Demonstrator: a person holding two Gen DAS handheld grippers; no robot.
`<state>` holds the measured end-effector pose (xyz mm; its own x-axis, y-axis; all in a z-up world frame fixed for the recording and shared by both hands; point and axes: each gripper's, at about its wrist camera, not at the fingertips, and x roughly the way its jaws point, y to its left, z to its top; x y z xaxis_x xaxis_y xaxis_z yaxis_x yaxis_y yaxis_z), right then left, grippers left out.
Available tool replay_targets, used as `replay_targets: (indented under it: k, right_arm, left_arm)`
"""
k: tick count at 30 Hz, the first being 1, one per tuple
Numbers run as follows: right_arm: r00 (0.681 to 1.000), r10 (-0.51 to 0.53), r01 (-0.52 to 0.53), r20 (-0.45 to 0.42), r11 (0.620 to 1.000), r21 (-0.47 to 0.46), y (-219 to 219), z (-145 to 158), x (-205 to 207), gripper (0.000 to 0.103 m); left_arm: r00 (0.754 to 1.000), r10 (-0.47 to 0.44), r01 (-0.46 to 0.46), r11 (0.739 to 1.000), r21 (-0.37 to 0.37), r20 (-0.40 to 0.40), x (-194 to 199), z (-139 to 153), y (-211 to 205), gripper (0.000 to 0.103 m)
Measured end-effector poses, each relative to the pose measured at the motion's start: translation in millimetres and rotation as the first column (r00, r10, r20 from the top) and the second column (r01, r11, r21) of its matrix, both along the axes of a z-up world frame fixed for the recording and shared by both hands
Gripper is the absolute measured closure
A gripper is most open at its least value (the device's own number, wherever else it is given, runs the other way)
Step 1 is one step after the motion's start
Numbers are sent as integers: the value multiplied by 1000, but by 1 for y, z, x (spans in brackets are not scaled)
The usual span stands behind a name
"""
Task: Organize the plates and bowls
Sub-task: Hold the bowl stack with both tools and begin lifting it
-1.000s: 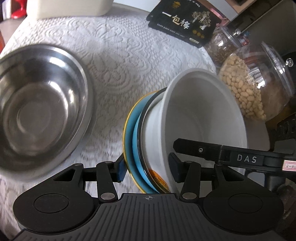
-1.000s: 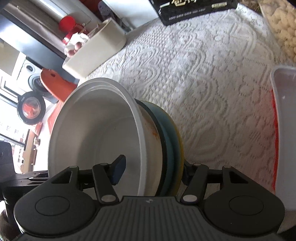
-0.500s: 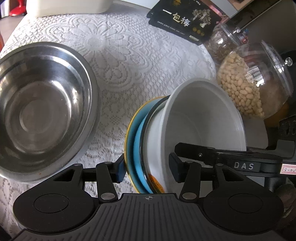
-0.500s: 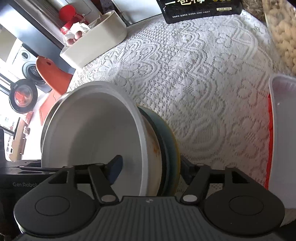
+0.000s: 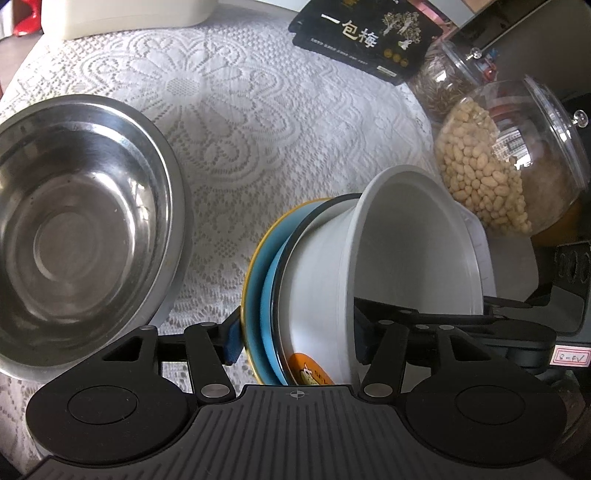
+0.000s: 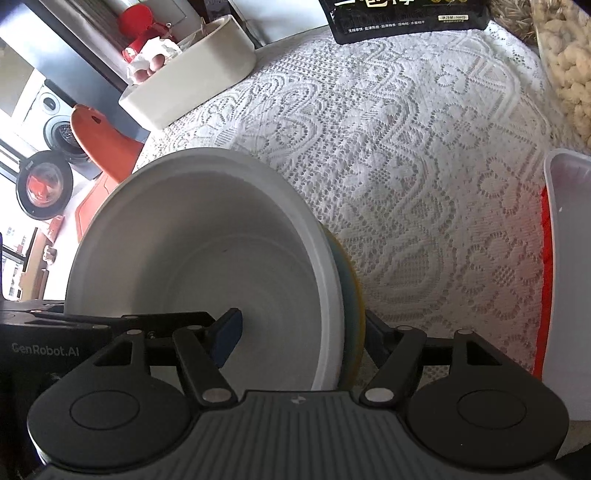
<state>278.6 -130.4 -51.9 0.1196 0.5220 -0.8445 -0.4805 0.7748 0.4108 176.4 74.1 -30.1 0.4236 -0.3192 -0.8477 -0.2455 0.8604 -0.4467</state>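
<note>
A stack of a white bowl [image 5: 413, 251] on a blue plate [image 5: 267, 295] with a yellow rim is held tilted on edge above the lace tablecloth. My left gripper [image 5: 295, 336] is shut on the stack, one finger behind the plate, one inside the bowl. My right gripper [image 6: 299, 332] is shut on the same stack from the opposite side; the white bowl [image 6: 207, 258] fills its view, with the plate's yellow rim [image 6: 356, 295] behind. A large steel bowl [image 5: 81, 229] sits on the table to the left.
A lace tablecloth [image 5: 258, 110] covers the round table. A black snack packet [image 5: 365, 33] and two glass jars [image 5: 509, 162] stand at the far right. A cream box [image 6: 192, 81] is at the far edge. A clear plastic container with red edge [image 6: 569, 258] is at right.
The held stack has moved away from the steel bowl and tilted further, so the bowl's opening faces the right wrist camera more. Both grippers stayed shut on it.
</note>
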Motion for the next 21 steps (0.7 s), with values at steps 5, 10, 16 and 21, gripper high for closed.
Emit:
replay_targets:
  k: [5,10,16,21]
  right_arm:
    - [999,-37,37,-15,999,22,-4,-1,0,34]
    - [1000,-13,14,-28,1000,26,-1,0,-2,39]
    - [1000,3,-3,-15,1000,4,7,4,-4,37]
    - [999,37,-37,1,999,0,14,8,-5,37]
  left_arm:
    - [1000,0,0,1000,7,4,0,0,-2,42]
    - [1000,-9,9,1000,2,5,-2,0,-1,42]
    - [1000,-3,3,999,-39,2,-8,-2,6,43]
    - [1000,13,-13,998,-62,-10,-14,-4,12,43]
